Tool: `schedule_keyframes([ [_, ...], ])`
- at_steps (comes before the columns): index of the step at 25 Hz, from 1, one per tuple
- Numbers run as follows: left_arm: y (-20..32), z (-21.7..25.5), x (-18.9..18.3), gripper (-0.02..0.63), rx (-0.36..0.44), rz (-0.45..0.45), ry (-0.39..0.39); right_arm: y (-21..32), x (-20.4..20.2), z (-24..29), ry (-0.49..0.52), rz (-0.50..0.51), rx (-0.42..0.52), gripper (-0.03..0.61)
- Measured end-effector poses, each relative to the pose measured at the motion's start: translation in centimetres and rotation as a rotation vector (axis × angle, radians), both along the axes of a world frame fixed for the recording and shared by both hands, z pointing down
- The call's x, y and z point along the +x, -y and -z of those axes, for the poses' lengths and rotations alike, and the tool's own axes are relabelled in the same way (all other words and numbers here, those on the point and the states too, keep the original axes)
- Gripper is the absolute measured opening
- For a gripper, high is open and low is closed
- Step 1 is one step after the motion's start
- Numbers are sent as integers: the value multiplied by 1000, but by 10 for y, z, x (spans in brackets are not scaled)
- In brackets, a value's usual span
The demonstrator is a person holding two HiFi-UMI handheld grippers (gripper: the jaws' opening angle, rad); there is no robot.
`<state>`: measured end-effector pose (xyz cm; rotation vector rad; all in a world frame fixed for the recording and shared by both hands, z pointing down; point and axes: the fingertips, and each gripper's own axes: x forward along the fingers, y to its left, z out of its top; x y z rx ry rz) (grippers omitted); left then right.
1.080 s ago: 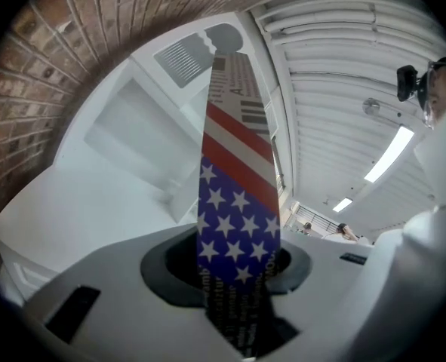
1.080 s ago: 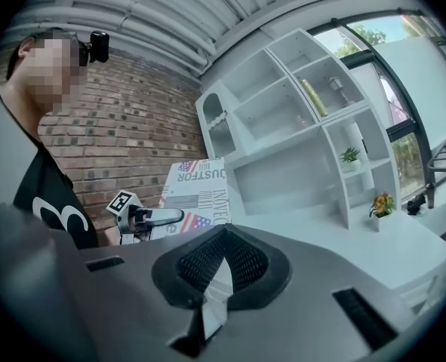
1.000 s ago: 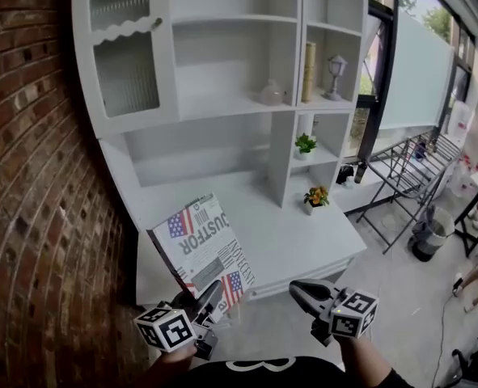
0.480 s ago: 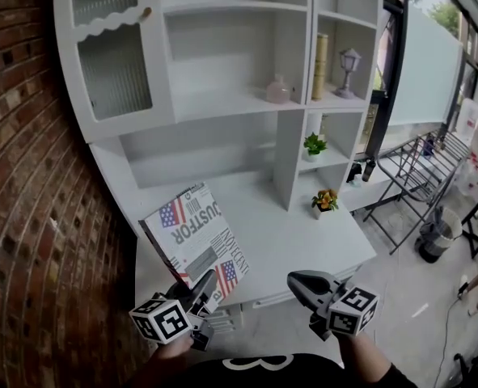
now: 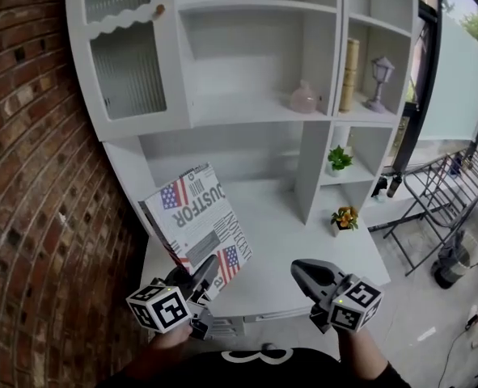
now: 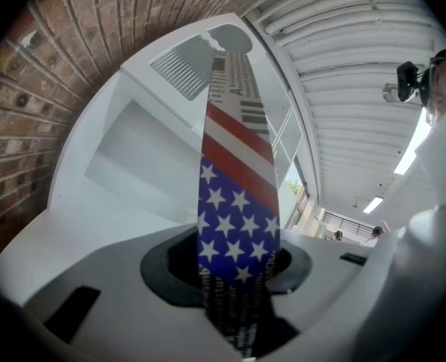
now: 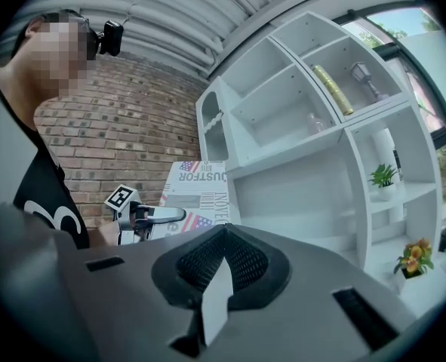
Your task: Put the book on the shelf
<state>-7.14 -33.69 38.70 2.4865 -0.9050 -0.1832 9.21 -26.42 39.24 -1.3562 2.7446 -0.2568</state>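
Observation:
A flat book (image 5: 194, 225) with a stars-and-stripes cover stands tilted in the air before the white shelf unit (image 5: 247, 111), over its desk top (image 5: 279, 241). My left gripper (image 5: 202, 277) is shut on the book's lower corner. In the left gripper view the book (image 6: 238, 202) runs edge-on up from between the jaws of that gripper (image 6: 234, 259). My right gripper (image 5: 307, 275) hovers to the right of the book, shut with nothing in it. In the right gripper view its jaws meet at the tip of the right gripper (image 7: 223, 231), and the book (image 7: 200, 191) shows beyond.
A brick wall (image 5: 28, 176) closes the left side. The shelves hold a pink vase (image 5: 305, 98), an upright yellow book (image 5: 350, 65), a small lantern (image 5: 378, 75), a green plant (image 5: 336, 160) and a flower pot (image 5: 345, 217). A ribbed-glass cabinet door (image 5: 129, 71) is upper left; a metal rack (image 5: 441, 184) stands right.
The view has swung so the shelf unit sits further right and closer. The book has stayed in my left gripper, slightly higher. The right gripper has stayed shut beside it.

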Motion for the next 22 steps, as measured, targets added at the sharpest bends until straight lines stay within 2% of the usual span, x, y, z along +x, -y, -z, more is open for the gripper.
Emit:
schedule_keyframes([
  [9, 41, 42, 18, 152, 101, 98, 0, 69, 15, 5, -16, 116, 24, 0],
  [16, 65, 85, 33, 152, 209, 171, 49, 101, 25, 33, -39, 184, 92, 0],
  [22, 77, 111, 42, 152, 252, 219, 45, 113, 30, 70, -33, 224, 165, 0],
])
